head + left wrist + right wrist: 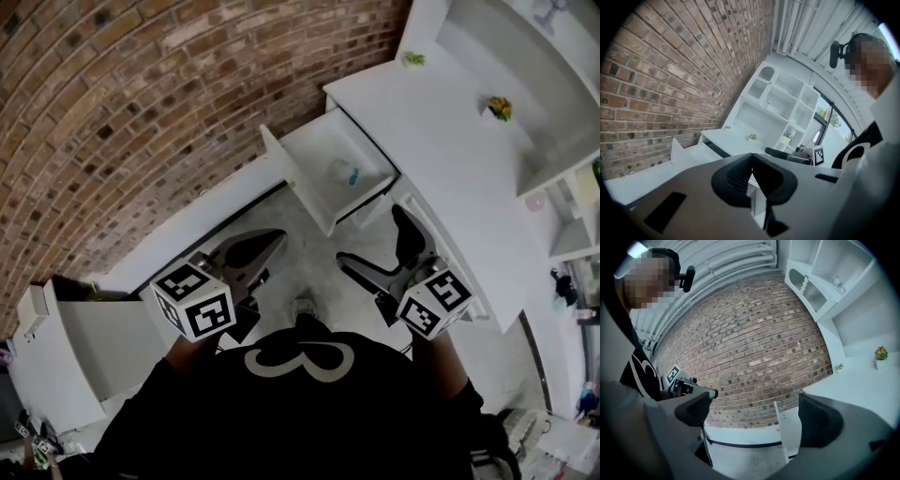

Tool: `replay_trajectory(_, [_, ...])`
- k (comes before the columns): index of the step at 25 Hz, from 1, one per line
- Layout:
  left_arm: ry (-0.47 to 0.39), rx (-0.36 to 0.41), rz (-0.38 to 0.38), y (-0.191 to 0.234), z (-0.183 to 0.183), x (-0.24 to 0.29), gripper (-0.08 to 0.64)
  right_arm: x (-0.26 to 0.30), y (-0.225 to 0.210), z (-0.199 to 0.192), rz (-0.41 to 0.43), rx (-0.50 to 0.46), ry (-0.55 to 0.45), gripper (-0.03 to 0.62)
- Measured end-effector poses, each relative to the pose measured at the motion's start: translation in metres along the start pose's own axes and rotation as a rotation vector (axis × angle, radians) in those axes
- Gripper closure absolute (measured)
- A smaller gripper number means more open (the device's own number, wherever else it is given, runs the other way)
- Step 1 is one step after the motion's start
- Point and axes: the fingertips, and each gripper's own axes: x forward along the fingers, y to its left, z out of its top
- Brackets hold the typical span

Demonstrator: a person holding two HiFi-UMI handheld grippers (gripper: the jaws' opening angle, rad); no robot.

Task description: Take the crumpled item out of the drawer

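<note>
The white drawer (302,178) stands pulled out of the white desk (441,141). Inside it lies a small crumpled pale item with a blue spot (344,172). My right gripper (377,246) hangs below the drawer, over the floor, with its jaws wide apart and nothing between them; the right gripper view shows the drawer's white panel (790,432) between its open pads (818,420). My left gripper (249,251) is lower left of the drawer, its black pads (740,176) pressed together on nothing. The crumpled item does not show in either gripper view.
A brick wall (141,112) runs behind the desk. Two small potted plants (413,58) (500,108) sit on the desktop, with white shelves (553,84) to the right. A low white cabinet (56,347) stands at the left. Grey floor (300,253) lies under the grippers.
</note>
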Motion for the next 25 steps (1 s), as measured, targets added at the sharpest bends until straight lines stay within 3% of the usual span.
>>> replay_trajectory(9, [0.018, 0.019, -0.025, 0.038, 0.027, 0.052, 0.557, 0.032, -0.053, 0.017, -0.032, -0.028, -0.001, 0.011])
replay_trajectory(17, [0.01, 0.056, -0.046, 0.04, 0.038, 0.065, 0.557, 0.032, -0.067, 0.024, -0.052, -0.076, 0.023, 0.011])
replay_trajectory(25, [0.018, 0.06, -0.054, 0.043, 0.031, 0.072, 0.557, 0.038, -0.072, 0.006, -0.056, -0.089, 0.088, 0.011])
